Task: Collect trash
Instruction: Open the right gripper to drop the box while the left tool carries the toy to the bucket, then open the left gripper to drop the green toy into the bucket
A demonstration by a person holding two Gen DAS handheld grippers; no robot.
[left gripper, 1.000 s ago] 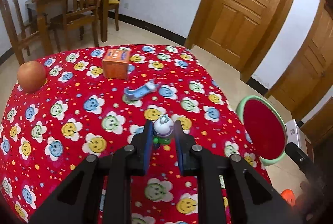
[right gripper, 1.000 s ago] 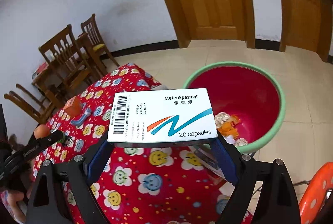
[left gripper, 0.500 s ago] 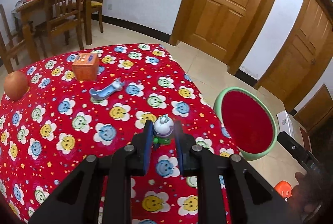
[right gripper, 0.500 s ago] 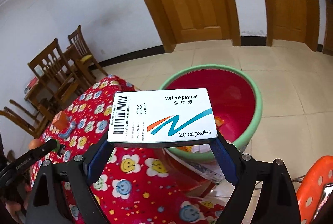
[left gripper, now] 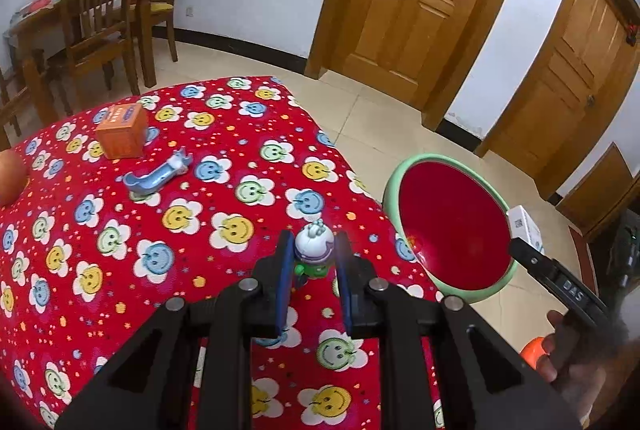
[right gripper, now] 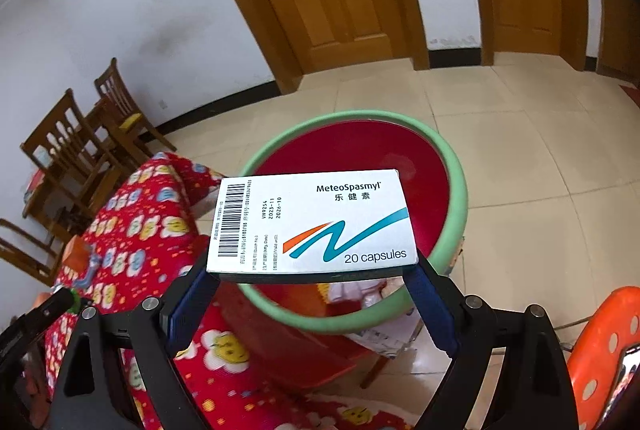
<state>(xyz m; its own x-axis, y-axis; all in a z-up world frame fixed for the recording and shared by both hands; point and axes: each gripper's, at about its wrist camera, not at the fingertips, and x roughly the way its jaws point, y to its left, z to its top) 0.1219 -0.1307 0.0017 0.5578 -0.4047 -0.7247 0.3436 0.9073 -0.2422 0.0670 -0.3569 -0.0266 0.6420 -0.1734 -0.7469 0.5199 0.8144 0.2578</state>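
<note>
In the left wrist view, the left gripper (left gripper: 311,258) is clenching a small toy figure (left gripper: 314,249) above the tablecloth (left gripper: 120,250), carrying it toward the red bin (left gripper: 452,230), which is looming nearer than a second ago. In the right wrist view, the right gripper (right gripper: 312,286) is gripping the medicine box (right gripper: 310,222) over the bin's green rim (right gripper: 456,190), now more squarely above it; releasing it there seems next.

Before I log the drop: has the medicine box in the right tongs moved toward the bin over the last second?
Yes. The medicine box now overlaps the red bin opening, instead of sitting left of it over the tablecloth.
</note>
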